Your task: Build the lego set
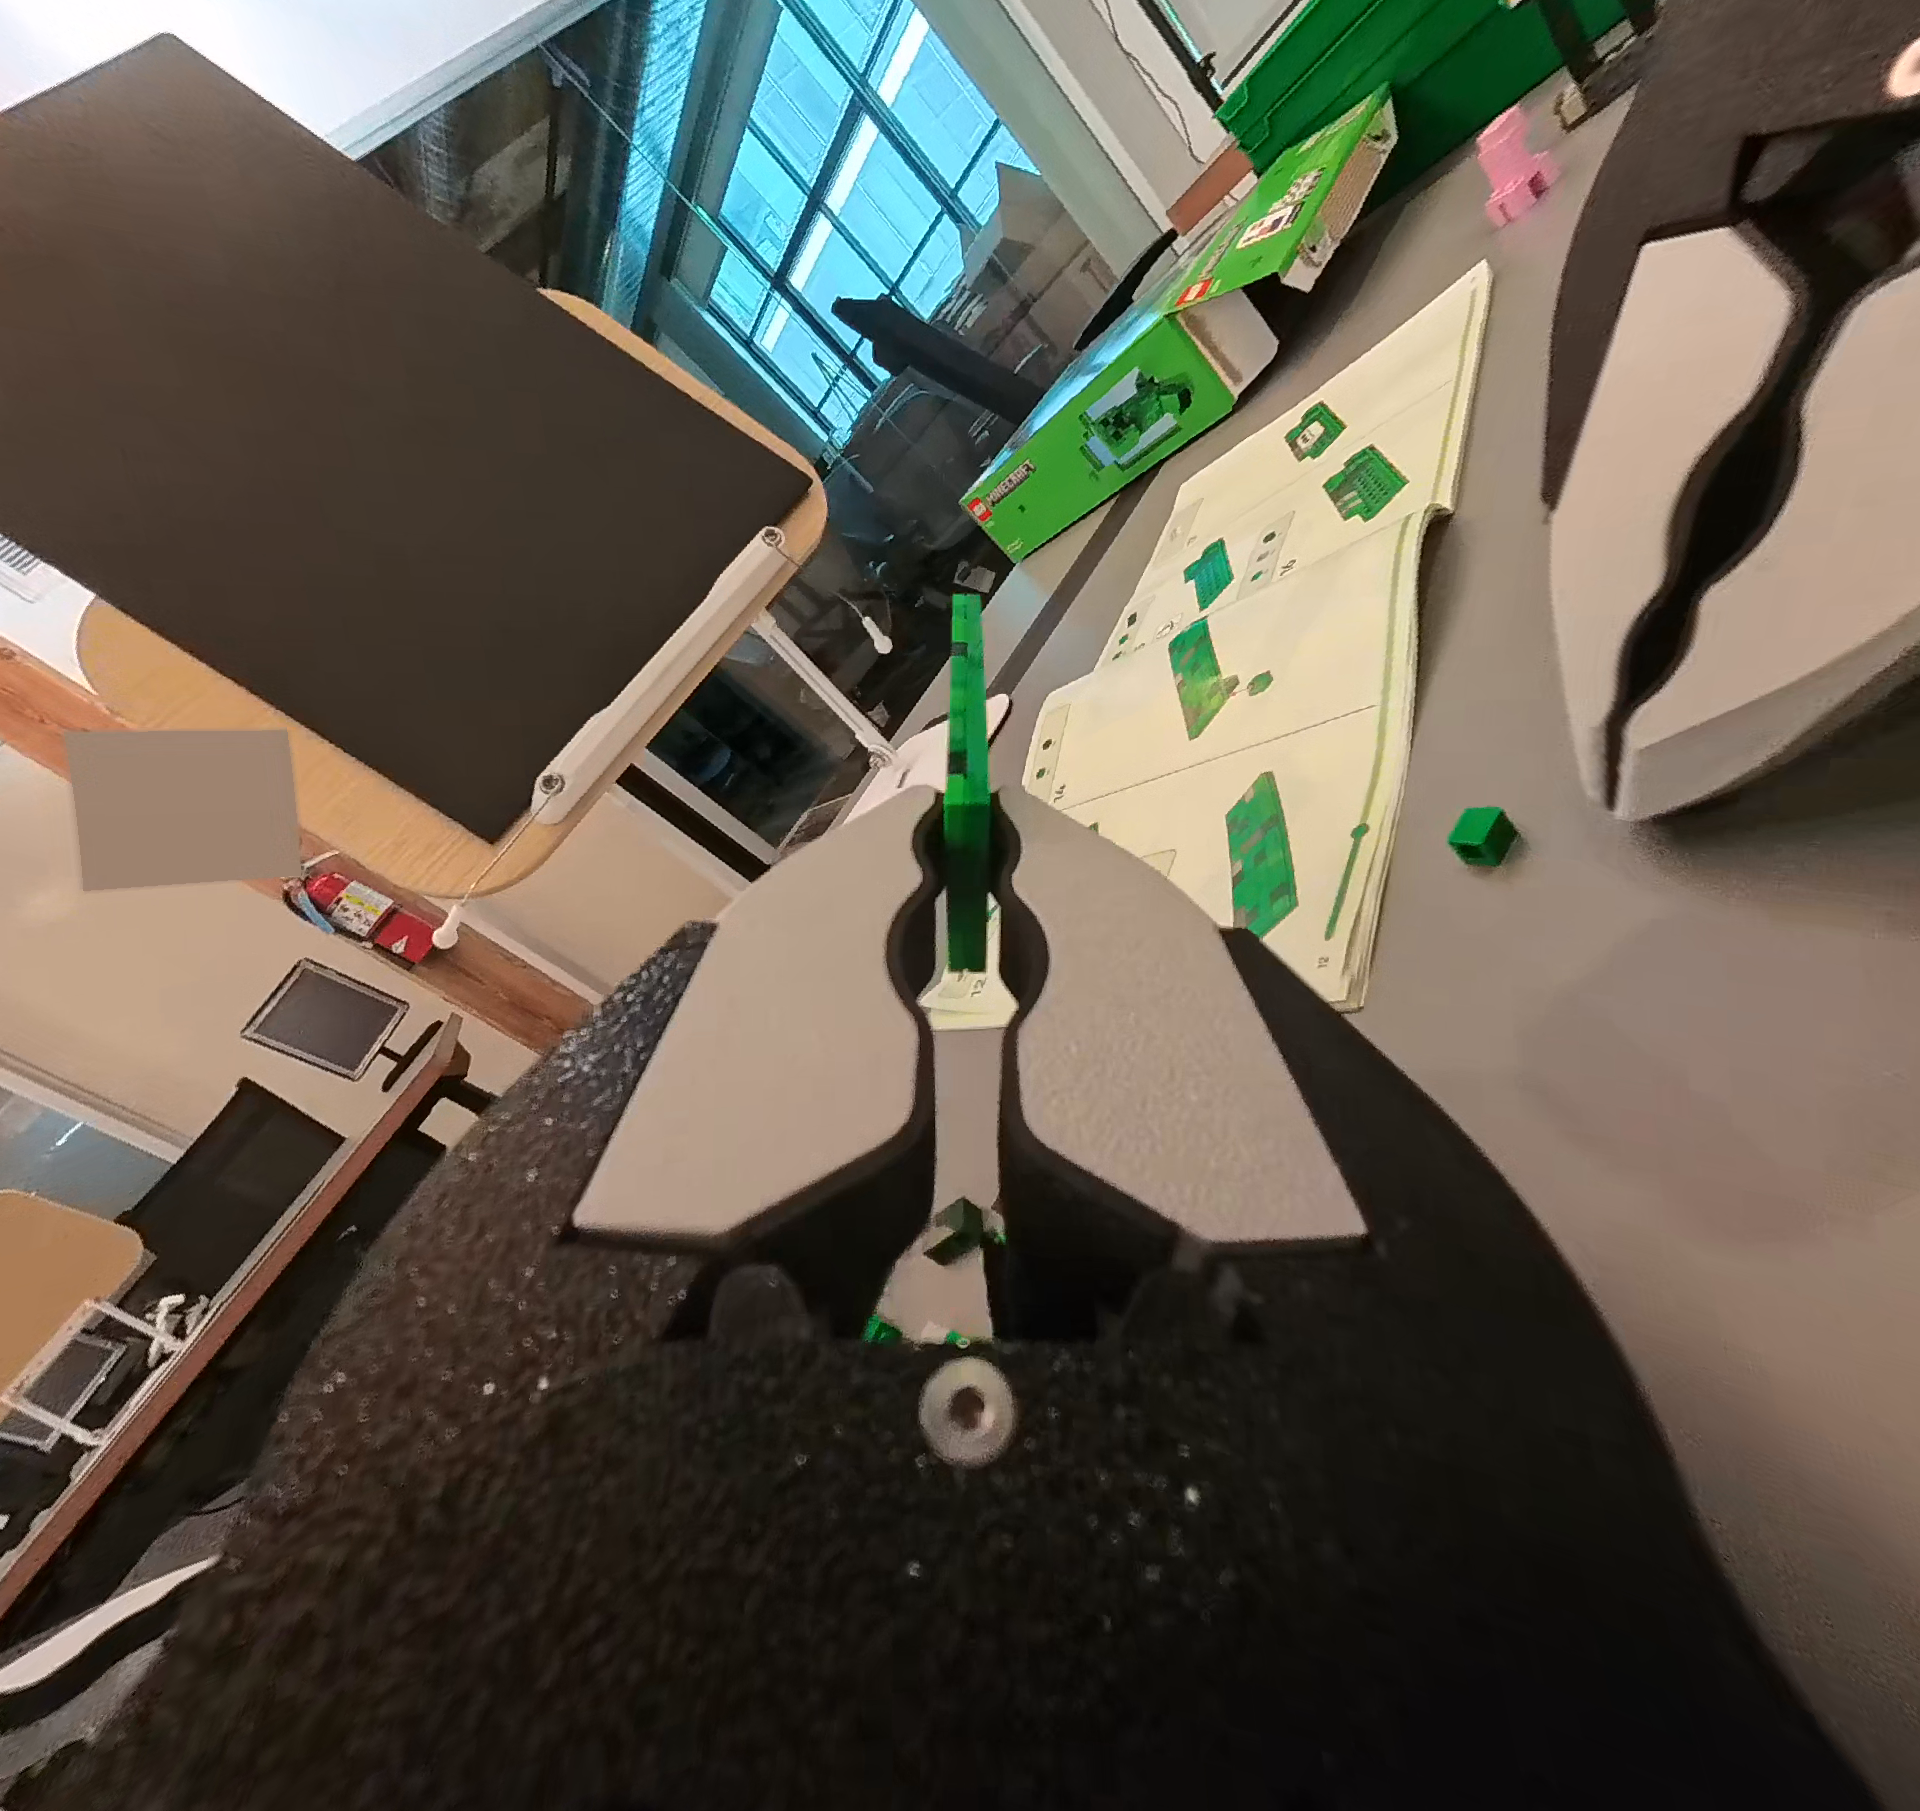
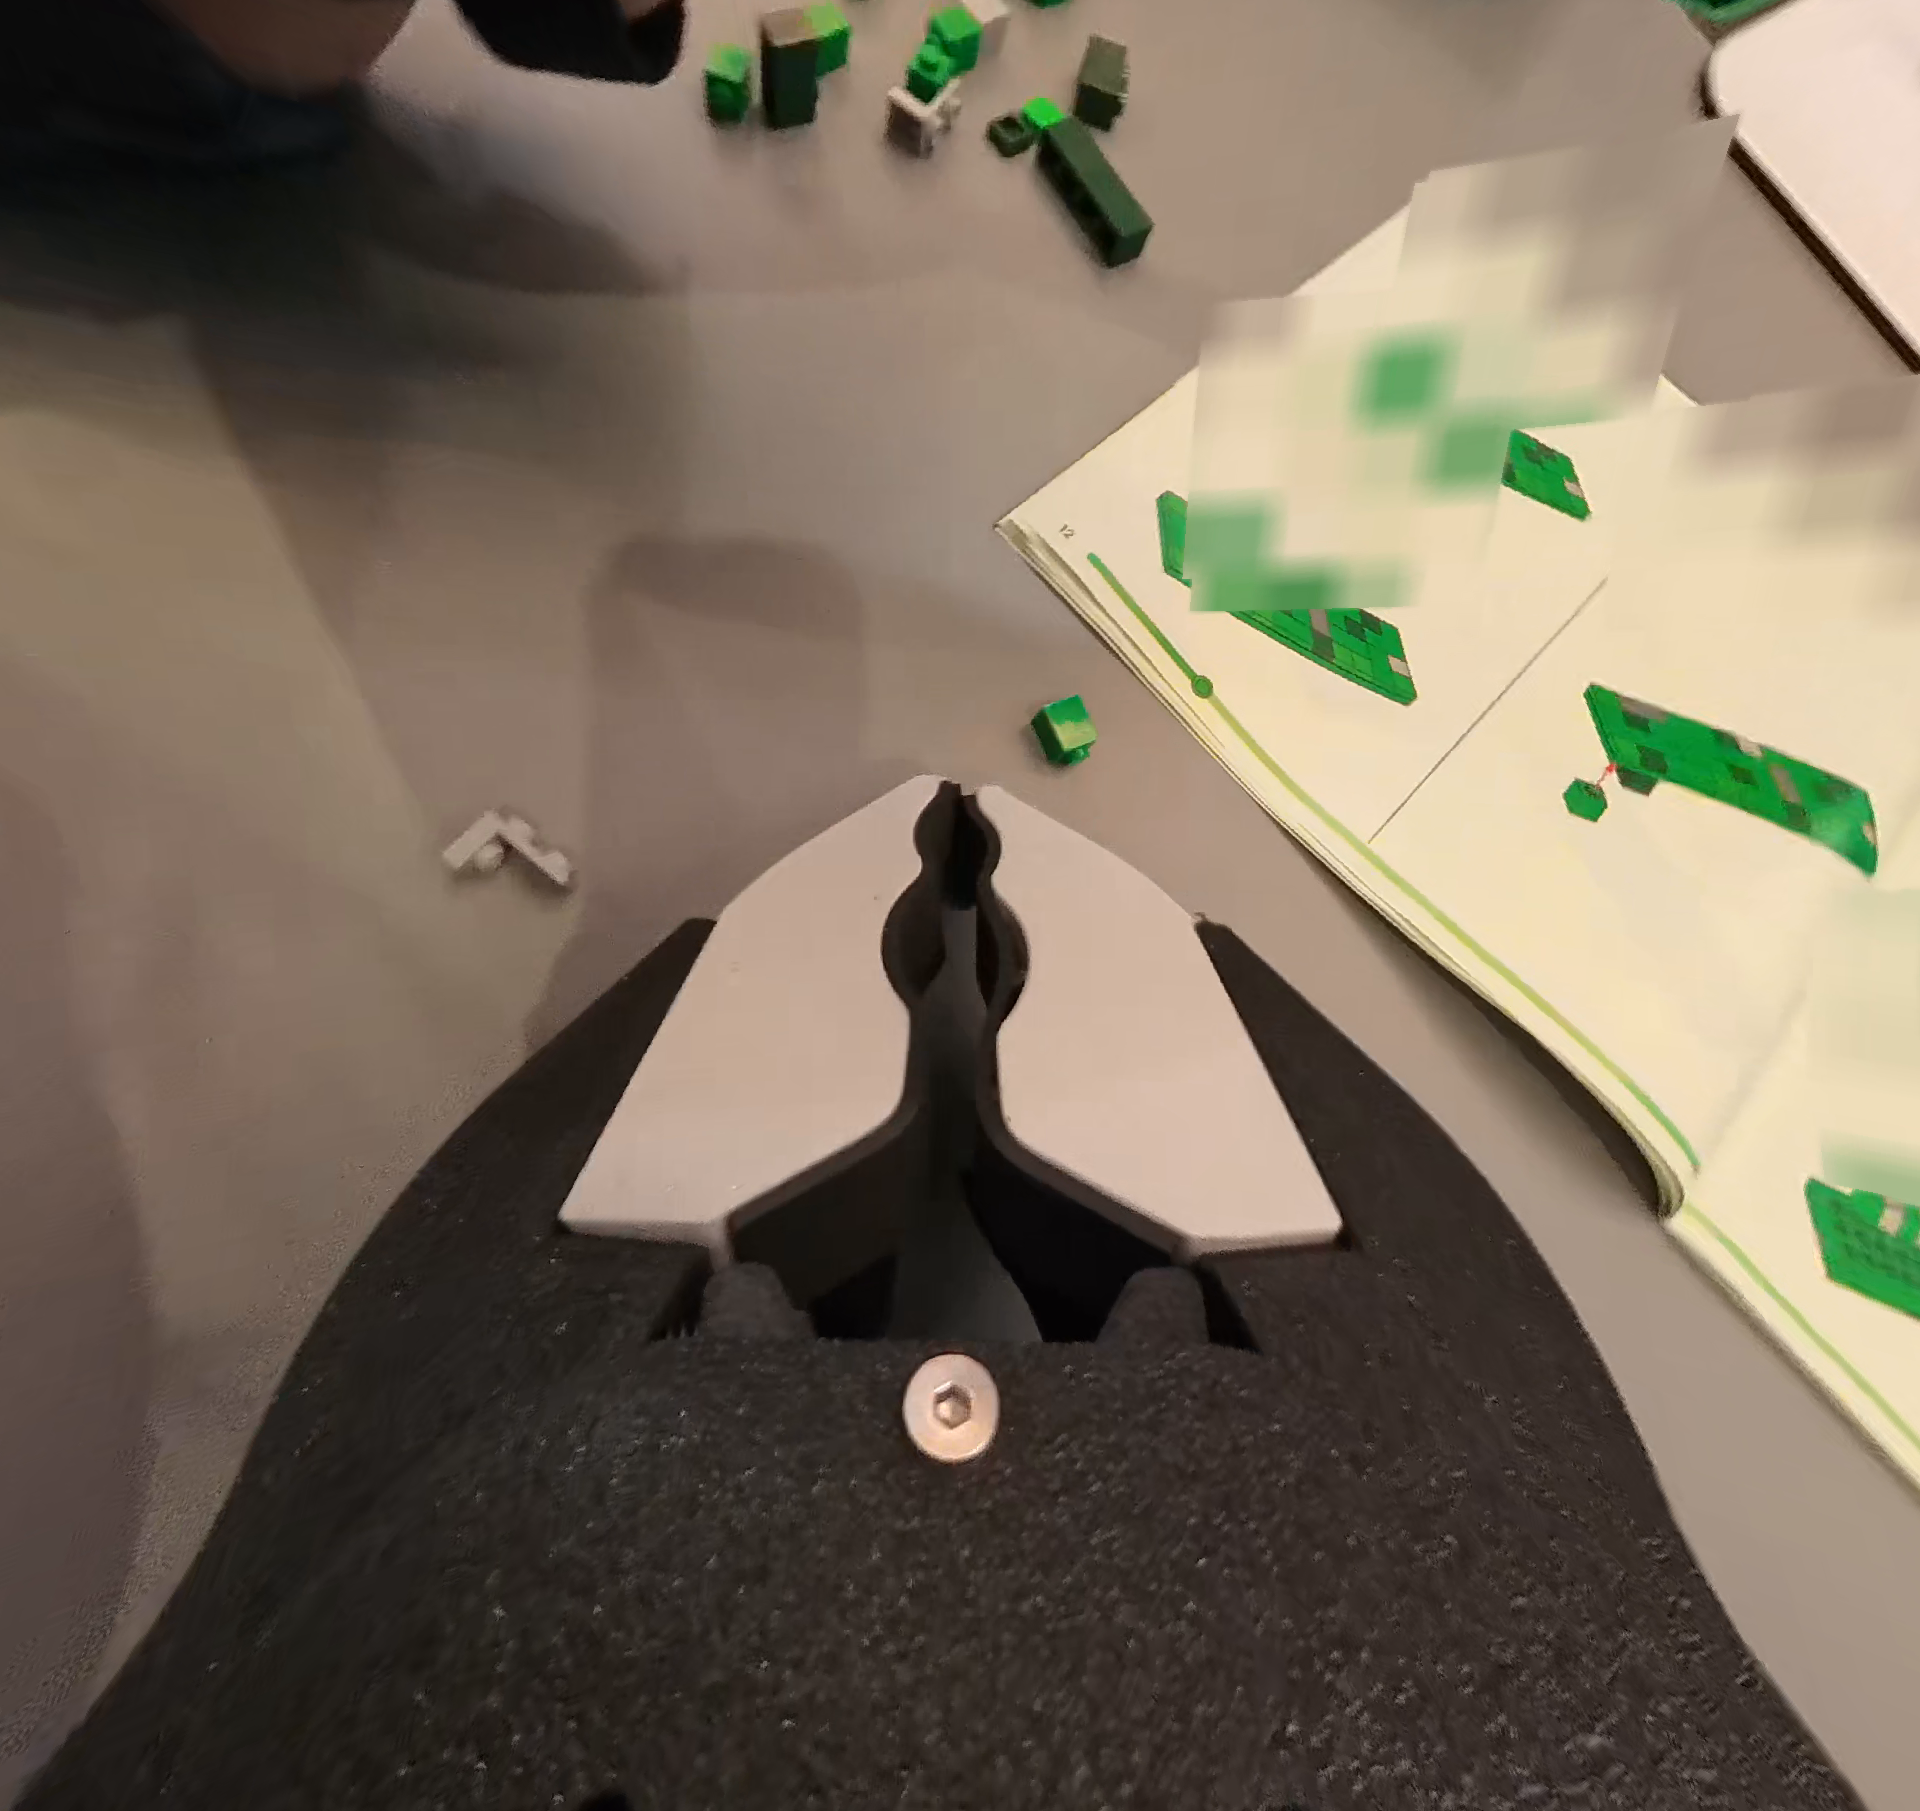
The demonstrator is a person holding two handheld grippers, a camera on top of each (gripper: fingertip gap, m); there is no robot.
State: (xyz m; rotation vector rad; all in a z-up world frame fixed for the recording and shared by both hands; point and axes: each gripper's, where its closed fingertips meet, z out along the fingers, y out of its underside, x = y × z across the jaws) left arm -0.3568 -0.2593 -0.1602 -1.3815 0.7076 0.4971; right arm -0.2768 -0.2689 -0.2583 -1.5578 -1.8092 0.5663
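Observation:
My left gripper (image 1: 966, 816) is shut on a flat green Lego plate assembly (image 1: 966, 691). I see the plate edge-on, standing upright between the pads and sticking out past the fingertips, above the grey table (image 1: 1662, 1086). My right gripper (image 2: 956, 793) is shut, its fingertips together just above the table. It also shows in the left wrist view (image 1: 1616, 795), with its tips down near the table. A small green brick (image 2: 1062, 727) lies loose on the table just ahead and right of the right fingertips; it also shows in the left wrist view (image 1: 1483, 834).
The open instruction booklet (image 2: 1507, 826) lies to the right. Several loose green and grey bricks (image 2: 935, 68) lie farther off. A small grey angled piece (image 2: 509, 852) lies to the left. A green set box (image 1: 1112, 442), a green bin (image 1: 1434, 26) and a pink figure (image 1: 1517, 166) stand at the back. The gap from one gripper's tips to the other's is roughly 12 cm. The small grey angled piece (image 2: 509, 852) lies around 7 cm away from my right fingertips.

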